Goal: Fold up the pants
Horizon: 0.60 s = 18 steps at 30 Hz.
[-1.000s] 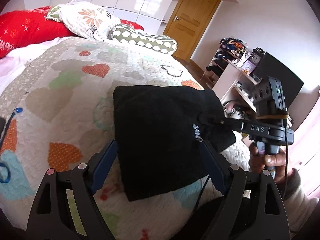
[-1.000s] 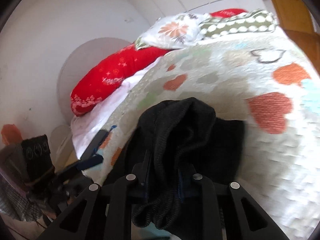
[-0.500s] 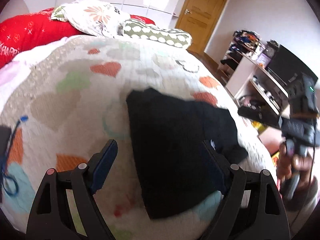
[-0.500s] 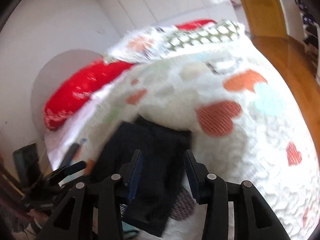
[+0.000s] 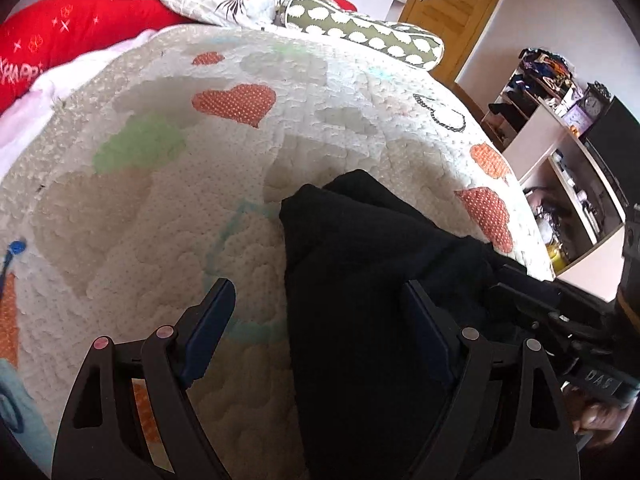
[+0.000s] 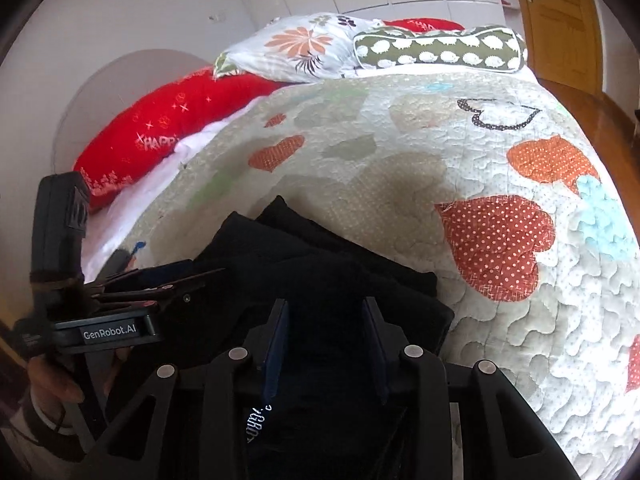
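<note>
Black pants (image 5: pixel 360 280), folded into a compact stack, lie at the near edge of the quilted bedspread (image 5: pixel 168 208), long axis running from that edge toward the pillows (image 6: pixel 304 46). Left gripper (image 5: pixel 320 316), jaws spread wide and holding nothing, straddles the stack's left border; right gripper (image 6: pixel 326 320), jaws partly parted, hovers directly over the cloth and is judged nearer. Wardrobe, door and shelves surround the bed.
</note>
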Each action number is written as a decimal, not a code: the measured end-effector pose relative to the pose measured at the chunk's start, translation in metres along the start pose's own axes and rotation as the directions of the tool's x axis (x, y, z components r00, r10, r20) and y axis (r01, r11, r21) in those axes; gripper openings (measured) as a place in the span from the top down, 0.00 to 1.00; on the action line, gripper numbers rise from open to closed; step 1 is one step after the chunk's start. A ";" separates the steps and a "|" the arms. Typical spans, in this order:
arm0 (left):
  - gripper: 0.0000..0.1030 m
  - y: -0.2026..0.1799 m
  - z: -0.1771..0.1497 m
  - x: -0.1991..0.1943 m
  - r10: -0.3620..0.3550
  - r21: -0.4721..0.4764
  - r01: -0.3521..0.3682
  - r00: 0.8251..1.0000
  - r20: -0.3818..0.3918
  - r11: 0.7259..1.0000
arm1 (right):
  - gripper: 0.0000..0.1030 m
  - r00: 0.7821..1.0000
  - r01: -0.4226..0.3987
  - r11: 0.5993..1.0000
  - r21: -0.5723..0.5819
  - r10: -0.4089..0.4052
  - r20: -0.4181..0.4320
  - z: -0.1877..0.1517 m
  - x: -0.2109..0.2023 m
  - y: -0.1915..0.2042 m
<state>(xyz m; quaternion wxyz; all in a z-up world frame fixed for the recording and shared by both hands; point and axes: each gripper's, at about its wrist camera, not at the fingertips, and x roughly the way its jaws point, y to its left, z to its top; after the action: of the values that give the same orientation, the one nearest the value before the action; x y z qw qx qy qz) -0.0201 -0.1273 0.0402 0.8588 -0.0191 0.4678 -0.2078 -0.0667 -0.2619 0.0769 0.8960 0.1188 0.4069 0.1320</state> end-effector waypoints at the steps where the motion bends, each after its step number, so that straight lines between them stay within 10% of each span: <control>1: 0.18 -0.002 -0.003 -0.008 0.008 0.008 -0.008 1.000 0.006 1.000 | 0.67 1.000 0.001 1.000 -0.003 -0.001 0.002 -0.001 -0.006 0.002; 18: 0.18 -0.042 -0.049 -0.063 0.058 0.104 -0.068 0.993 0.099 0.992 | 0.66 1.000 0.007 0.999 -0.047 -0.007 -0.001 -0.044 -0.054 0.032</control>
<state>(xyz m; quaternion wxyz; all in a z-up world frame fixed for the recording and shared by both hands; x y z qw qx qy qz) -0.1046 -0.1342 0.0725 0.8861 0.0319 0.4147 -0.2044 -0.1389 -0.2450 0.0970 0.8988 0.0960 0.4047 0.1386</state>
